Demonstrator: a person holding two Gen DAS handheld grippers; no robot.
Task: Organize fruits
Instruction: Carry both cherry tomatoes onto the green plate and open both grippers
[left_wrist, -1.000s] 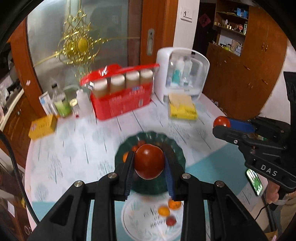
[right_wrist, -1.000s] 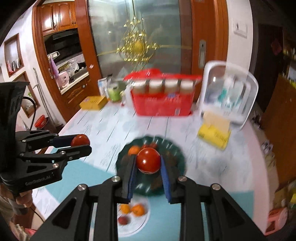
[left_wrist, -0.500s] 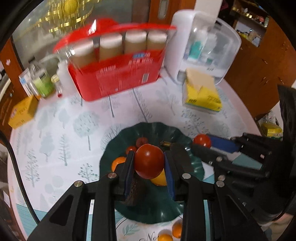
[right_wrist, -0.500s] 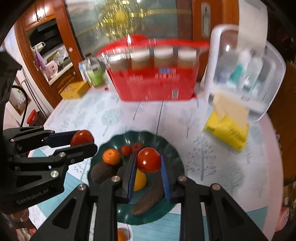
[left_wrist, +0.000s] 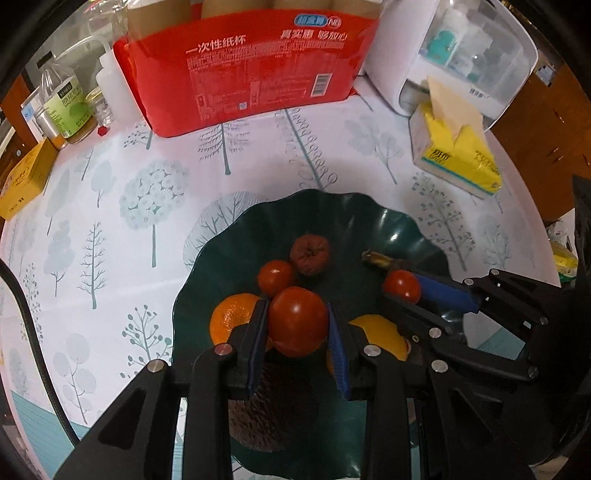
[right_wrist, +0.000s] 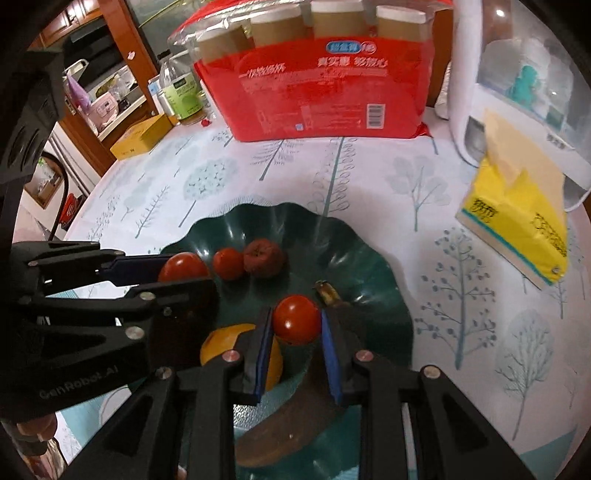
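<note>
I see the dark green plate (left_wrist: 280, 214) on the tree-print tablecloth (left_wrist: 122, 206). Over it, my left gripper (left_wrist: 297, 332) squeezes a big tomato (left_wrist: 297, 319), and my right gripper (right_wrist: 295, 330) squeezes a small tomato (right_wrist: 296, 319).

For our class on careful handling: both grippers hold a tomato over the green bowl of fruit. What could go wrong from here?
1. The left gripper and right gripper sit close together over the green bowl; they may bump.
2. A released tomato could roll off the orange beneath it.
3. The other tomato might land on the dark banana and bruise.
</note>
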